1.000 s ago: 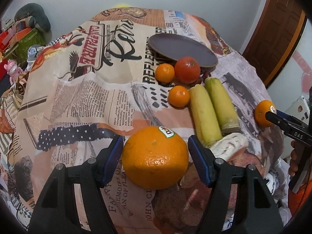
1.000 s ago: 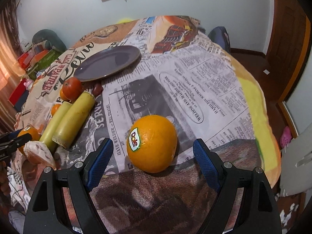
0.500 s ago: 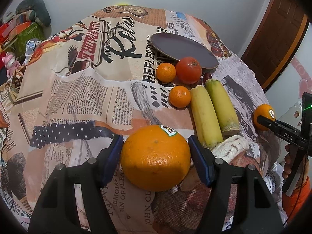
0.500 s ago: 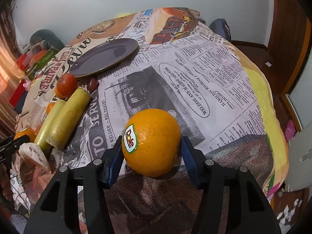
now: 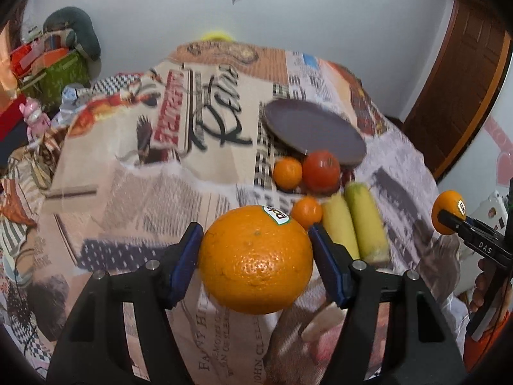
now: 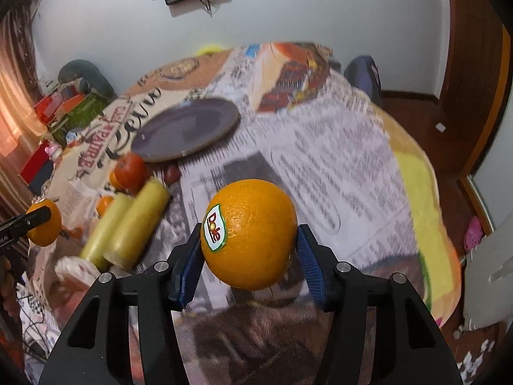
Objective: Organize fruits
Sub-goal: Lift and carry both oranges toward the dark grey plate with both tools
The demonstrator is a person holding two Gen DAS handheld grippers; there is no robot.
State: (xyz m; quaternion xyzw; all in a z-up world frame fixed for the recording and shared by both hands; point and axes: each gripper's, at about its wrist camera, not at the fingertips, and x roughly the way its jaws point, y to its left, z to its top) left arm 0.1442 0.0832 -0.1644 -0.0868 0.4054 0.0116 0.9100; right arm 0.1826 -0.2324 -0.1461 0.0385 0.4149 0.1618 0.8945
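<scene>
Both grippers loaded! The left gripper (image 5: 256, 250) has its jaws clamped on a big orange (image 5: 256, 258), sticker up, held clear above the tabletop (image 5: 134, 199). The right gripper (image 6: 248, 250) squeezes a second orange (image 6: 251, 234), its Dole label facing the left jaw. Beyond the jaws lie two yellow corn cobs (image 5: 352, 224), a tomato (image 5: 321, 170), small tangerines (image 5: 287, 172) and the dark plate (image 6: 186, 130).

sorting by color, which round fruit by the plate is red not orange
The tomato, largest of the three, lying nearest the plate; the two mandarins beside it are orange.
</scene>
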